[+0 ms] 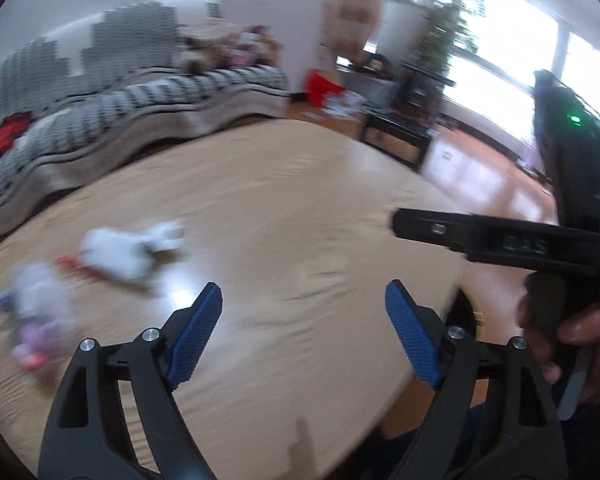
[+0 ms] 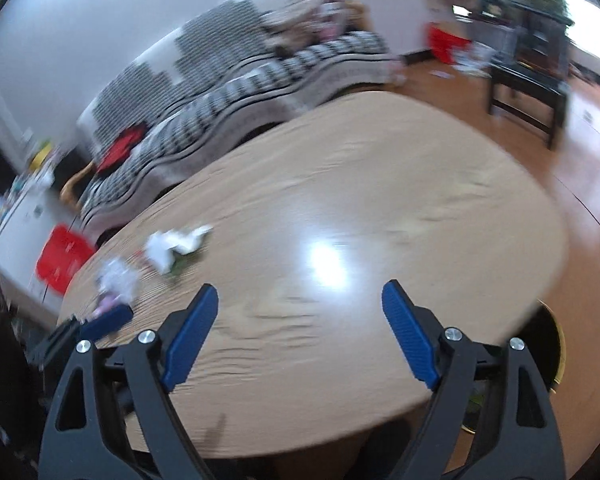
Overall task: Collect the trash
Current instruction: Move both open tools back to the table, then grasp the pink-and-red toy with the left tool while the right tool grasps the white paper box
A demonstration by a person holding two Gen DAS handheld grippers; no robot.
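Observation:
Both views are motion-blurred. A crumpled white paper (image 1: 128, 254) (image 2: 176, 246) lies on the left part of the oval wooden table (image 1: 300, 208) (image 2: 360, 200). Nearer the left edge sits a white and purple wrapper (image 1: 40, 312) (image 2: 116, 280). My left gripper (image 1: 304, 300) stands open over the table's near side with nothing between its blue pads. My right gripper (image 2: 300, 296) is open and empty too, to the right of the trash. In the left wrist view the right tool's black frame (image 1: 500, 244) shows at the right, held by a hand (image 1: 572, 332).
A striped sofa (image 1: 140, 96) (image 2: 240, 80) runs behind the table. A dark low table (image 1: 396, 132) (image 2: 528, 88) and plants stand by the window. A red container (image 2: 62, 258) sits on the floor at left. A dark gold-rimmed bin (image 2: 552, 344) is below the table's right edge.

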